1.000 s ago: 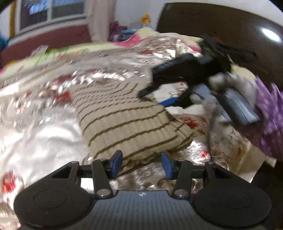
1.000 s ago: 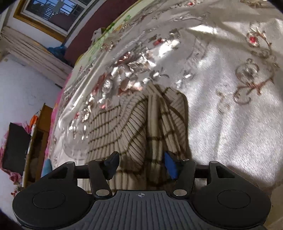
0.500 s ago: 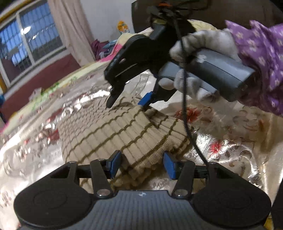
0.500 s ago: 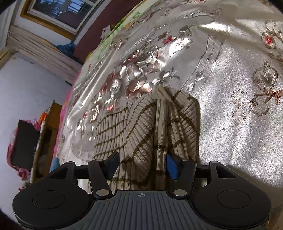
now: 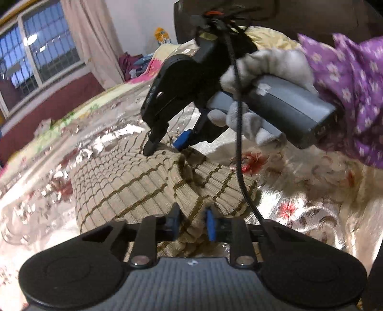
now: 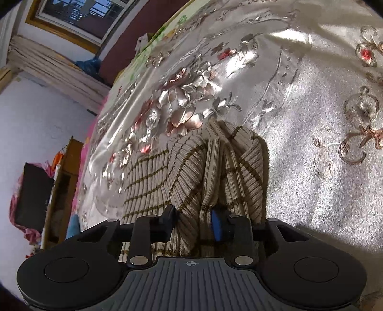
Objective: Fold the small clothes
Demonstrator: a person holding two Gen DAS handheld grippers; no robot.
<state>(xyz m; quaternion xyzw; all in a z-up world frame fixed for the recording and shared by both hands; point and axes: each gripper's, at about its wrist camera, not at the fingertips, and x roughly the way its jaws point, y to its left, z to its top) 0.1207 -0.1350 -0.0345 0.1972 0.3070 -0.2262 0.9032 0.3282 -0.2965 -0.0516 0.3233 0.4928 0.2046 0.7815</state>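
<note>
A beige ribbed knit garment with thin brown stripes [image 5: 124, 189] lies partly folded on a shiny floral bedspread [image 5: 299, 208]. My left gripper [image 5: 192, 221] is shut on the garment's near edge, which bunches between its pads. My right gripper [image 6: 194, 221] is shut on a thick fold of the same garment [image 6: 167, 174] at the opposite end. In the left wrist view the right gripper [image 5: 165, 146] presses down on the far side of the garment, held by a gloved hand [image 5: 263, 69] in a purple floral sleeve.
The bedspread [image 6: 323, 119] stretches out on all sides. A window [image 5: 36, 52] and curtain [image 5: 93, 40] stand at the back left, with piled clothes [image 5: 134, 64] and a dark headboard [image 5: 311, 16] behind. A wooden cabinet [image 6: 62, 191] stands beside the bed.
Both grippers have closed on the garment, the fabric now bunched between their pads. The right gripper has come down onto the far end of the garment.
</note>
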